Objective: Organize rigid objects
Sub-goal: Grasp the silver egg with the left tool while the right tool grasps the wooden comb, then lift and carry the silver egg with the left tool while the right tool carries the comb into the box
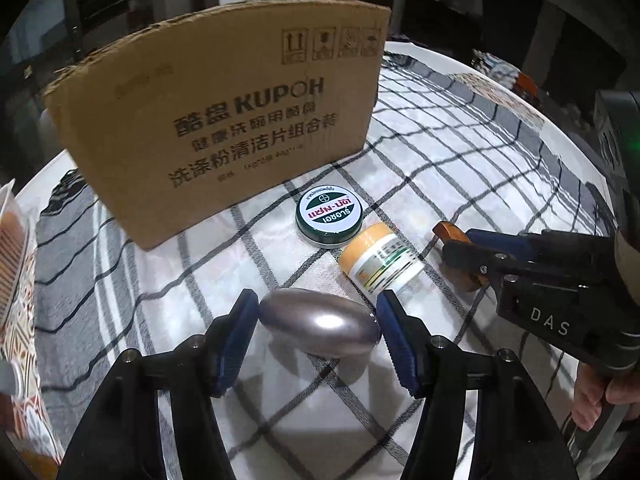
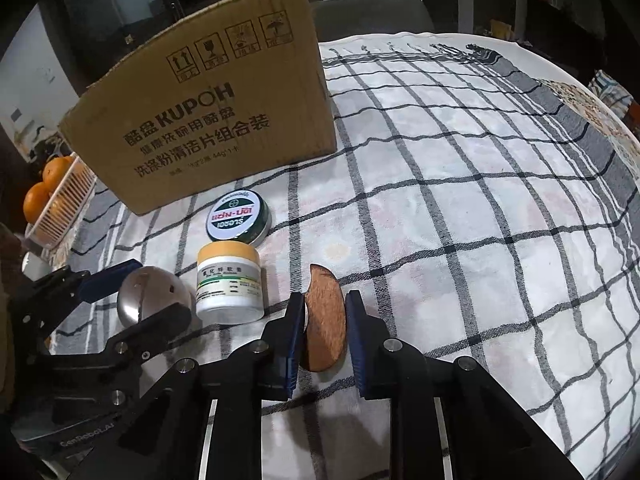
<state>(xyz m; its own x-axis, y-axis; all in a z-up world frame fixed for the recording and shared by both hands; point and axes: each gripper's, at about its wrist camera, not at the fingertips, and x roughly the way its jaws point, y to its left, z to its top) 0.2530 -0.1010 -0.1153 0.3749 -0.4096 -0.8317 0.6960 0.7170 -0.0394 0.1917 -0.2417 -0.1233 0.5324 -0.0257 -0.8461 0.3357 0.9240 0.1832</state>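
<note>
the left gripper points down at a steel egg-shaped piece lying on the checked cloth that covers the bench. its blue-padded fingers bracket the egg on both sides; the left pad sits against the metal, while on the right i cannot tell whether the pad touches or stands just off it. in the right wrist view the same egg shows between those two fingers, resting on the cloth.

the right gripper has its fingers pressed in on a curved wooden piece, pinching it across its narrow width. the wood stands on edge between the pads, its pointed end reaching forward past the fingertips. from the left wrist view only that tip pokes out beyond the right gripper's fingers, and a hand grips the handle below.

between the two grippers lies a white jar with a yellow lid, on its side, just beside the egg. beyond it, a round green tin lies flat, label up, close to the jar. behind the tin stands a cardboard box with printed lettering on its face. at the far left edge of the bench, a pale basket holds oranges.
</note>
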